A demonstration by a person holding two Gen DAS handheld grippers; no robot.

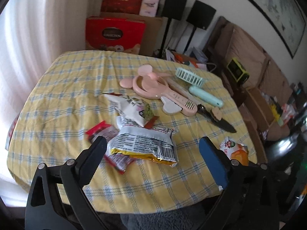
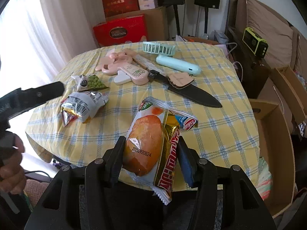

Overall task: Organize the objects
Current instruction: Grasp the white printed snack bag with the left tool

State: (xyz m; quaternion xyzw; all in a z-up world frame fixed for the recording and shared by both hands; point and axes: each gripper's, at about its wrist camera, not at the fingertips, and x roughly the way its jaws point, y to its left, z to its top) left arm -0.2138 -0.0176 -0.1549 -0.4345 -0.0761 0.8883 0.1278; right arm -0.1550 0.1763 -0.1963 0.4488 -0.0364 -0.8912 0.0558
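The bread packet [image 2: 145, 143] — a glossy plastic wrapper with a clear window over one golden-brown bun and a red-and-gold printed band down its side — sits clamped between the two fingers of the right gripper [image 2: 150, 163], above the near edge of the table [image 2: 220, 134]. The left gripper [image 1: 153, 149] has its two fingers spread wide with nothing pinched between them, just over a heap of crinkly foil snack packets [image 1: 142, 143]; in the right wrist view one of its black fingers reaches in from the left, with the person's hand [image 2: 11, 164] on the grip.

In that heap a white-and-silver packet with a barcode lies on top of red ones, how many I cannot tell. Beside it lies one white pea packet [image 2: 90, 83] printed with green peas. Farther back are two handheld fans: a pink fan [image 1: 153, 90] with round ears and a ring-shaped head, and a mint fan [image 1: 195, 84] with a slatted rectangular head and a smooth rounded handle. One dark pointed sheath [image 2: 188, 90], matte, lies slantwise near them. The tablecloth is soft yellow fabric checked in blue and white, slightly wrinkled.
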